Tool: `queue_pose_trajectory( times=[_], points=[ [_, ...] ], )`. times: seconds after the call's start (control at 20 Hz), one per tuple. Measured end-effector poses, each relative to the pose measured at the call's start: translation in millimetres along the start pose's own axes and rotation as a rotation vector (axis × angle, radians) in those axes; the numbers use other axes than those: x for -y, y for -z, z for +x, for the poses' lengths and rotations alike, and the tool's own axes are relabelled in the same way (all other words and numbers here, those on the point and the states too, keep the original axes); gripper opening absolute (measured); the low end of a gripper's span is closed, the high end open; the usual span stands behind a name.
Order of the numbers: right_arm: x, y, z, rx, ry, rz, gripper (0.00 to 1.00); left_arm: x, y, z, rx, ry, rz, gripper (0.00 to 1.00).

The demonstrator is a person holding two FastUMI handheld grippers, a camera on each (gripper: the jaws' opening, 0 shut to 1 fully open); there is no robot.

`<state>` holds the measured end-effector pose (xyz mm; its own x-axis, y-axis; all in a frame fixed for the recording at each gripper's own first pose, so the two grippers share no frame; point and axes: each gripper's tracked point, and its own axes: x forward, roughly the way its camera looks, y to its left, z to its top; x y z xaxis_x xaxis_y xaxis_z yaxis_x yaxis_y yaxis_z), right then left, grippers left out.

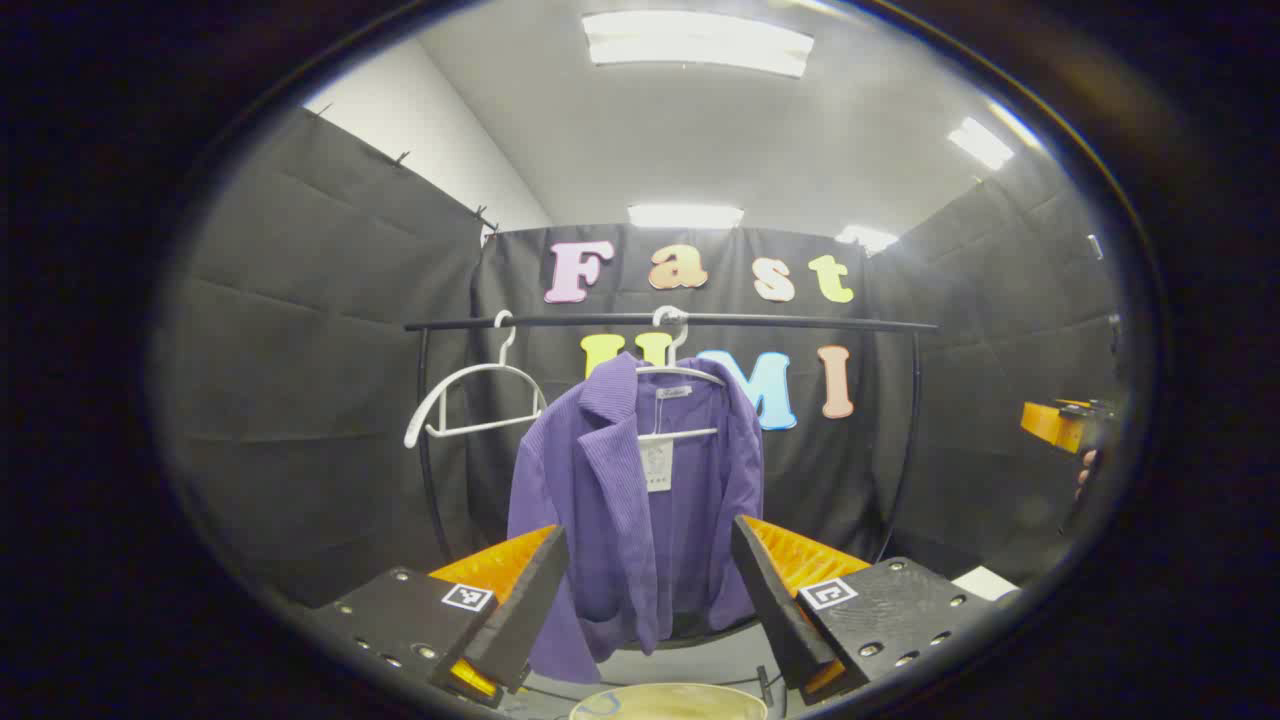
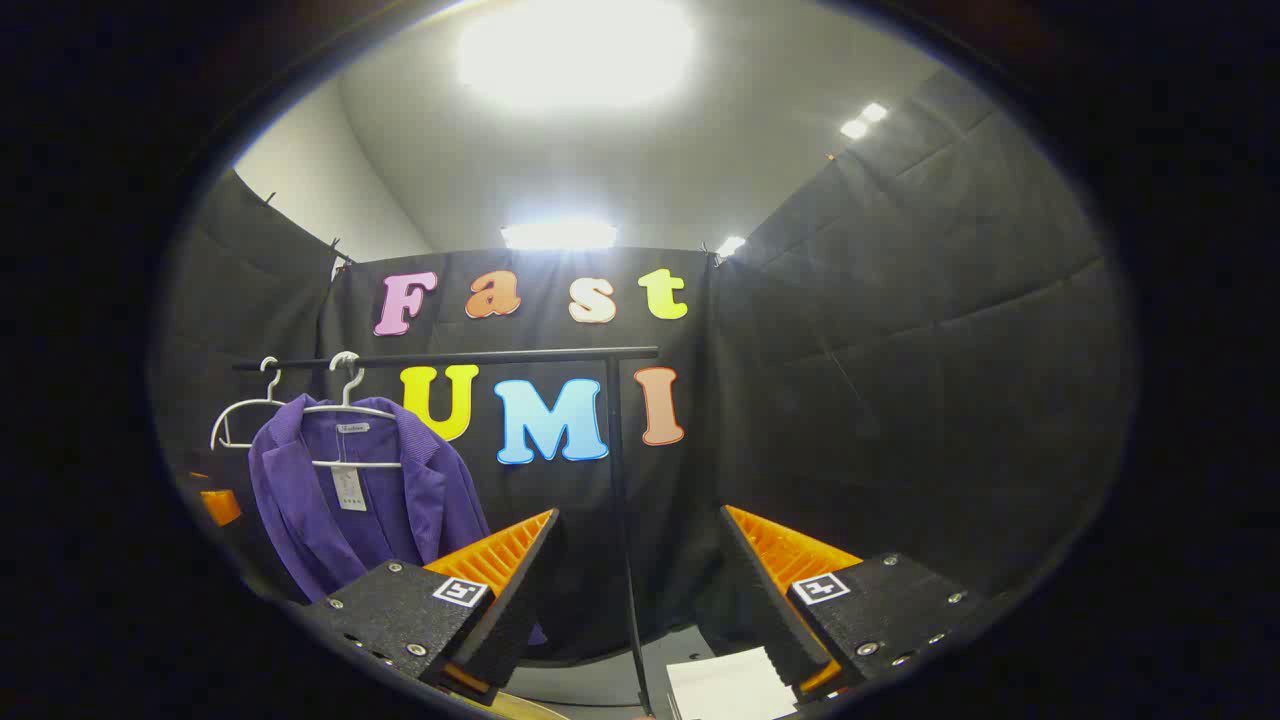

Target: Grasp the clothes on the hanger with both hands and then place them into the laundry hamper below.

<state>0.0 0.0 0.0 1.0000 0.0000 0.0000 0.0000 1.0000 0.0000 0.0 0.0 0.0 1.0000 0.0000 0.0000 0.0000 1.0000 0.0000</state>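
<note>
The task had barely begun. In the left gripper view a purple jacket (image 1: 640,500) hung at the centre of the frame on a white hanger (image 1: 678,378), which hooked over a black rail (image 1: 670,321) running across the middle. A second white hanger (image 1: 470,395), bare, hung on the same rail to the left of it. The left gripper (image 1: 650,590) sat at the bottom of the frame with its two fingers spread wide and nothing between them; the jacket showed through the gap but lay well beyond the fingertips, so no grasp had been made. A pale curved rim (image 1: 668,700) at the very bottom edge was probably the laundry hamper, though too little of it showed to be sure. At the far right edge of that view part of the other tool and a hand (image 1: 1085,470) could be made out.

In the right gripper view the jacket (image 2: 360,510) hung in the lower left of the frame. The right gripper (image 2: 640,590) was likewise wide open and empty, pointed at the rail's upright post (image 2: 620,520) rather than at the garment, and well apart from it. A white sheet (image 2: 730,685) lay at the bottom.

By my reading, everything remained to be done: both grippers had to close in on the jacket, take hold of it, lift it off the hanger and lower it into the hamper.
</note>
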Motion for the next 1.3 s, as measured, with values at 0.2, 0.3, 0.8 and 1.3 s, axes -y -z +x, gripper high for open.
queue_pose_trajectory(
  times=[0.2,0.3,0.8,1.3],
  points=[
    [-12.4,12.3,1.4,-0.043,-0.026,0.003,0.94,3.3,-5.0,12.1,-0.041,-0.019,-0.041,0.94],
    [-24.4,13.6,4.2,-0.067,-0.054,0.039,0.94,8.6,-7.2,11.6,-0.063,-0.014,-0.064,0.99],
    [-76.0,22.6,15.5,-0.104,-0.196,0.007,0.94,-10.2,2.3,-8.2,-0.073,-0.075,-0.05,0.9],
    [-107.3,16.7,20.7,-0.144,-0.245,0.18,0.94,-0.5,20.9,13.2,-0.146,-0.025,-0.157,0.99]
  ],
)
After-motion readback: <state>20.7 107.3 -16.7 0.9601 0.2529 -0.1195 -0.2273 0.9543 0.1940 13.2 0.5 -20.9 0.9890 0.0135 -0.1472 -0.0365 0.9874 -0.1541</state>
